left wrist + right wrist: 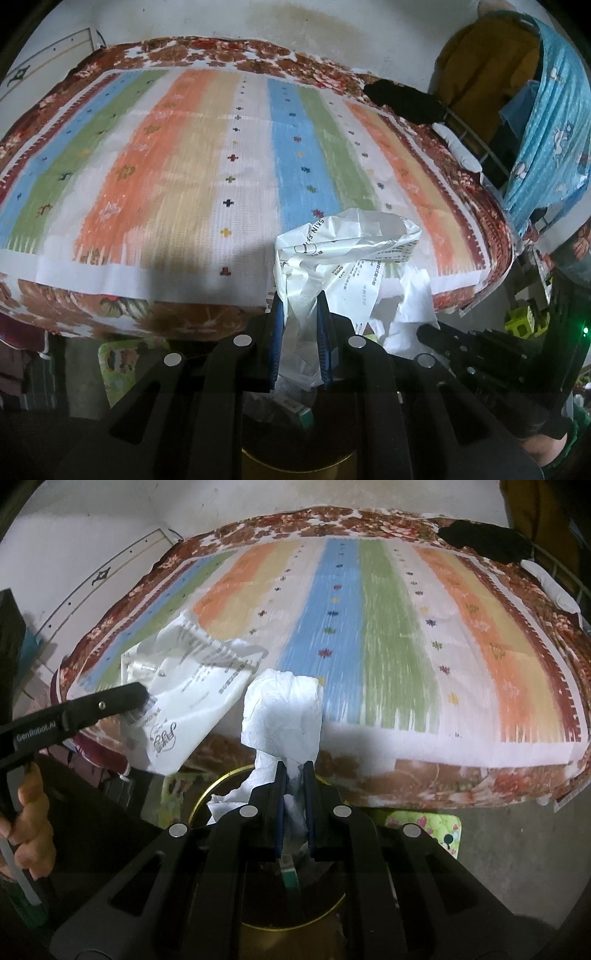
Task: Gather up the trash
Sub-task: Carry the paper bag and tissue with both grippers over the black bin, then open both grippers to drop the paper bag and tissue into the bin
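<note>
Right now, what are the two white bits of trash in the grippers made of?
The printed white wrapper in the left gripper looks like thin glossy plastic film: shiny, sharp creases. The crumpled white wad in the right gripper looks like matte tissue paper: soft, dimpled folds.

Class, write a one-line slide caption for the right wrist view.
Right tongs grip a crumpled tissue above a gold-rimmed bin beside the striped bed.

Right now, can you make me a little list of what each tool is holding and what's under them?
left tool: shut on printed plastic wrapper
right tool: shut on crumpled white tissue
below the tools: round gold-rimmed bin, some trash already inside
behind: bed with striped blanket
</note>
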A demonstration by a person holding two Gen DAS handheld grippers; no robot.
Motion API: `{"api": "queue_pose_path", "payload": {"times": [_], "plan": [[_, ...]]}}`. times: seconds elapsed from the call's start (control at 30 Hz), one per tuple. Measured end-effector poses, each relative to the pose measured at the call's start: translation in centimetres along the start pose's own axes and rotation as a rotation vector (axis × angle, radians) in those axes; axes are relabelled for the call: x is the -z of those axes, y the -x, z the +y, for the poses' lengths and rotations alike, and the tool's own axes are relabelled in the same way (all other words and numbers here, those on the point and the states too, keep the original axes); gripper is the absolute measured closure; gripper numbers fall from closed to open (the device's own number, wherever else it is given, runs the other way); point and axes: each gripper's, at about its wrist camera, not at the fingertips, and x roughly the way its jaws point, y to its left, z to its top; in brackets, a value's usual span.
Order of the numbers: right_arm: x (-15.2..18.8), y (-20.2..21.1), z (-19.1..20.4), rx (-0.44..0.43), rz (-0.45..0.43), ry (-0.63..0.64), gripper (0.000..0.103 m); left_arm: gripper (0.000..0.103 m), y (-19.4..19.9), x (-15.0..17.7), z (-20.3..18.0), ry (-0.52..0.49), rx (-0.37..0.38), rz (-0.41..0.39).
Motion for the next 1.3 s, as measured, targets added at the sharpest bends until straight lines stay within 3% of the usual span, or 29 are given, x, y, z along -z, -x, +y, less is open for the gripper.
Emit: {"api": "queue_pose_path", "payload": {"times": [0.43, 0.73, 0.93, 1.13, 1.3], "plan": [[4.7, -2.0, 0.6, -0.011, 0.111, -0.047, 0.095, 0.087, -2.2, 4.2, 0.1, -0.01, -0.111, 0.111], [6.9, -4.3, 0.7, -0.007, 0.206, -0.09, 0.095, 0.087, -5.1, 6.9, 0.2, 0.02, -0.151, 0.246], [7.6, -7.3, 0.3, 0.013, 0.299, -0.139, 0.095, 0.087, -8.6, 8.1, 1.0, 0.097, -0.181, 0.379], [7.5, -9.9, -0.5, 0.061, 0.356, -0.153, 0.09, 0.087, -9.7, 8.2, 1.6, 0.146, -0.202, 0.409], [7.4, -11.4, -1.2, 0.034, 0.393, -0.186, 0.09, 0.084, -11.1, 8.2, 2.3, 0.183, -0.202, 0.452]]}}
